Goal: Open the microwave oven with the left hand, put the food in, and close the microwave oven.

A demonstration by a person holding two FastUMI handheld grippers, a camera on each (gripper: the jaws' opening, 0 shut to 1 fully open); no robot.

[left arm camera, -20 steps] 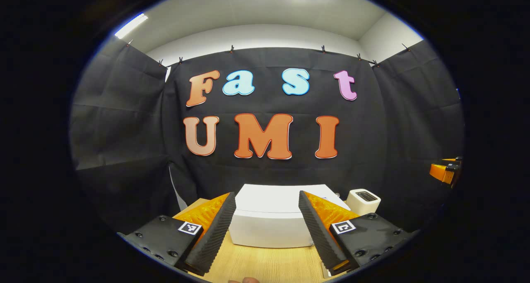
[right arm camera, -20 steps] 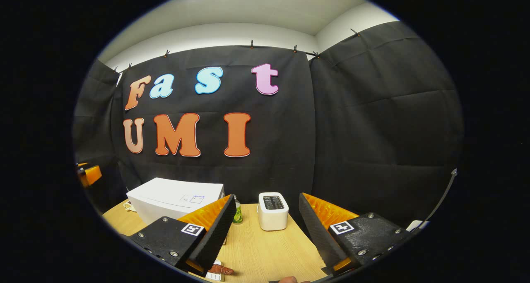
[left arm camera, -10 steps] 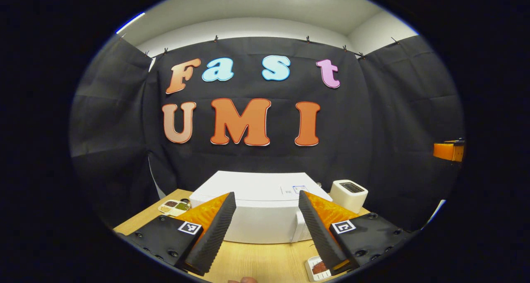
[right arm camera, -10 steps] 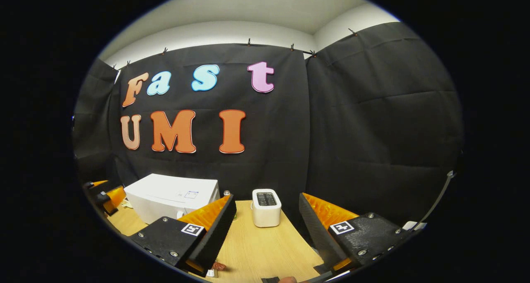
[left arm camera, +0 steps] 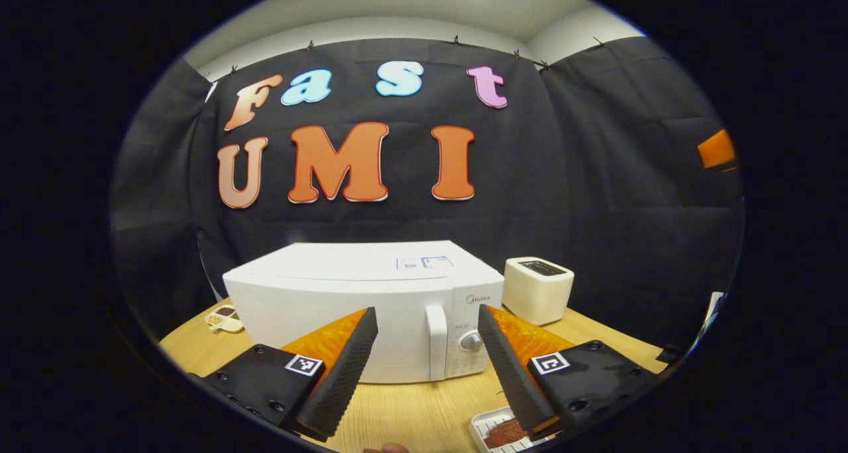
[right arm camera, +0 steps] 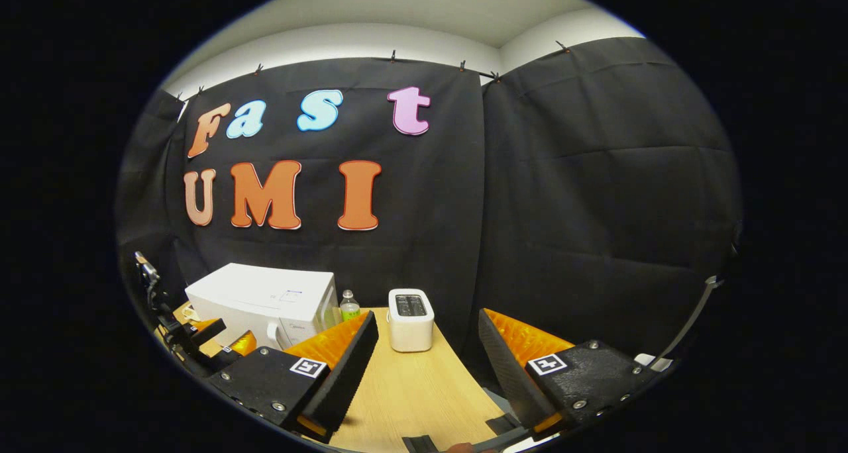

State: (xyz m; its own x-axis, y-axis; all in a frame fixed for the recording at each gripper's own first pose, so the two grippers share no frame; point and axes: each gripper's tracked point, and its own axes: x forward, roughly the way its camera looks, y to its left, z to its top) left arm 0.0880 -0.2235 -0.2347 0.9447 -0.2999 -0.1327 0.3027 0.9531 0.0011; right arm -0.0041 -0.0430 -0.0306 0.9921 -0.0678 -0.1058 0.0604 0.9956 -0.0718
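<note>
As the left gripper [left arm camera: 427,367] dips and nears over the last second, the microwave [left arm camera: 344,307] fills more of the left gripper view, its door handle [left arm camera: 436,340] now framed between the wide-open fingers: approach to opening, door still closed. Food tray [left arm camera: 500,432] sits on the table [left arm camera: 424,413] just before the microwave. Right gripper [right arm camera: 427,367], wide and empty, hovers level over the table beside the toaster [right arm camera: 411,319].

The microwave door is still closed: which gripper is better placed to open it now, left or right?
Left. The left gripper is open and faces the microwave, with its door handle between the fingers. The right gripper points at the toaster.
</note>
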